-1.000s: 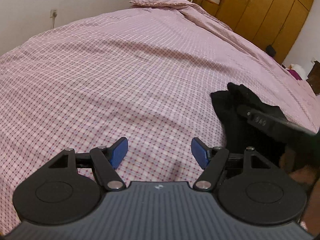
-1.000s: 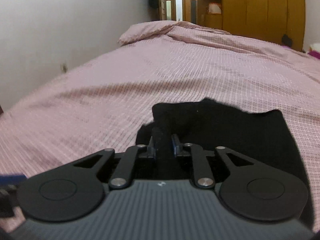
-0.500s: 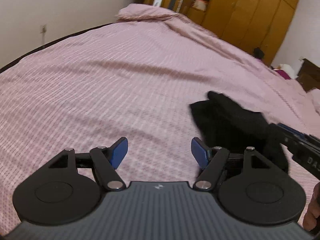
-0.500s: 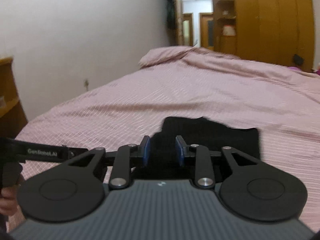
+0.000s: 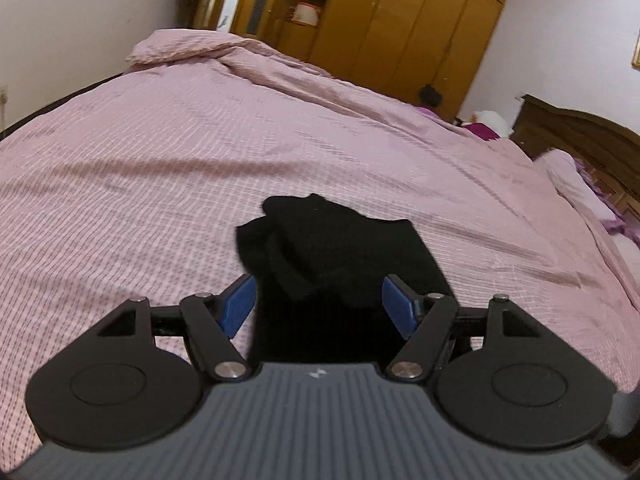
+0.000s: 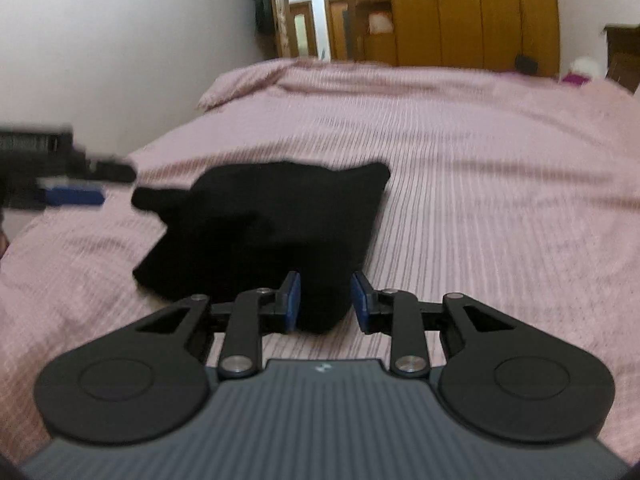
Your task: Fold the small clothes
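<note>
Black garment (image 5: 340, 248) lies folded ahead; your left fingers (image 5: 318, 306) gape empty, right fingers (image 6: 326, 300) just parted, released; smooth it next.

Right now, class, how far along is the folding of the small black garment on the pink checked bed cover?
Done: the small black fabric garment lies doubled over on the pink checked bed cover. In hand: nothing gripped; the right claw, jaws just opening, frames one corner without pinching, and the left claw hangs wide open. Left: possibly a final fold or tidying.
</note>
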A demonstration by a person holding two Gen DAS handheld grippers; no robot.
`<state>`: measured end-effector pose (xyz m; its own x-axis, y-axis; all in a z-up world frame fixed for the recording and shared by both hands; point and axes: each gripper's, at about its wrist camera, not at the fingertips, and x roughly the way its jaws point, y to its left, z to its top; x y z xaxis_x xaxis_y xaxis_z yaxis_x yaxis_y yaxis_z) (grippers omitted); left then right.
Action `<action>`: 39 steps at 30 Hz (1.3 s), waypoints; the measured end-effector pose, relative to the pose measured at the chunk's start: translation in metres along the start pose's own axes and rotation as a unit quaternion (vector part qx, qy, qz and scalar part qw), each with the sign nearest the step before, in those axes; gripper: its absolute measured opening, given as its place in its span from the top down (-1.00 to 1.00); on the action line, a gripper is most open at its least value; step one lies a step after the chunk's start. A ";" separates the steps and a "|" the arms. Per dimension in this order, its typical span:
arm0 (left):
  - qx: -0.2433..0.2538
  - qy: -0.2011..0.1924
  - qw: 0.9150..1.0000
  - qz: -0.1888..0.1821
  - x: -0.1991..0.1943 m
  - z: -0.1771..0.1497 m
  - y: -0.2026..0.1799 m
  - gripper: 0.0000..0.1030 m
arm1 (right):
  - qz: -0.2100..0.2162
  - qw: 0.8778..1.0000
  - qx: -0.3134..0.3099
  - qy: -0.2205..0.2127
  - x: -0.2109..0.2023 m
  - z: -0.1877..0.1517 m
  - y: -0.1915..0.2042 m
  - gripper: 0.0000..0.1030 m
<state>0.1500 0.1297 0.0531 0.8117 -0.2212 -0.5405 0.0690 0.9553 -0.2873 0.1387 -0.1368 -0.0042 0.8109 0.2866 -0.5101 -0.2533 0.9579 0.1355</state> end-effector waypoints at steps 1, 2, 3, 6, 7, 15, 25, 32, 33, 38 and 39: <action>0.003 0.001 1.000 -0.001 0.003 0.001 -0.003 -0.45 | 0.003 1.000 0.000 0.004 0.004 -0.003 0.002 0.39; 0.005 0.002 1.000 -0.002 0.007 0.001 -0.004 -0.45 | 0.003 1.000 -0.001 0.005 0.008 -0.007 0.001 0.39; 0.006 0.002 1.000 -0.002 0.011 0.000 -0.004 -0.45 | 0.000 1.000 0.000 0.004 0.010 -0.009 0.002 0.39; 0.005 0.019 1.000 0.002 0.031 -0.002 -0.002 -0.45 | -0.018 1.000 0.006 0.006 0.025 -0.012 0.004 0.08; 0.010 0.030 1.000 -0.001 0.040 -0.003 -0.001 -0.45 | -0.024 1.000 0.008 0.005 0.027 -0.014 0.004 -0.09; 0.043 -0.015 0.998 0.035 0.026 -0.012 -0.006 -0.43 | -0.027 0.999 0.017 -0.008 0.030 -0.020 -0.003 -0.12; 0.037 0.058 0.997 -0.042 0.077 -0.010 0.002 -0.33 | -0.019 0.998 0.052 -0.002 0.043 -0.025 -0.010 -0.11; -0.087 0.053 0.992 -0.069 0.091 -0.009 0.049 0.66 | -0.003 0.997 0.073 0.007 0.052 -0.013 -0.013 0.56; -0.081 0.042 0.994 -0.065 0.083 -0.006 0.050 0.68 | -0.005 0.997 0.082 -0.003 0.047 -0.009 -0.012 0.58; -0.025 0.041 0.999 -0.025 0.062 -0.022 0.047 0.68 | -0.023 0.998 -0.013 -0.051 0.016 -0.002 0.018 0.63; -0.020 0.054 0.998 -0.014 0.068 -0.028 0.049 0.67 | -0.026 0.999 -0.024 -0.039 0.018 -0.005 0.021 0.63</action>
<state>0.1923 0.1558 -0.0192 0.7428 -0.2690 -0.6131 0.0660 0.9407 -0.3328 0.1456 -0.1112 -0.0148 0.8614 0.2392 -0.4480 -0.2340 0.9699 0.0680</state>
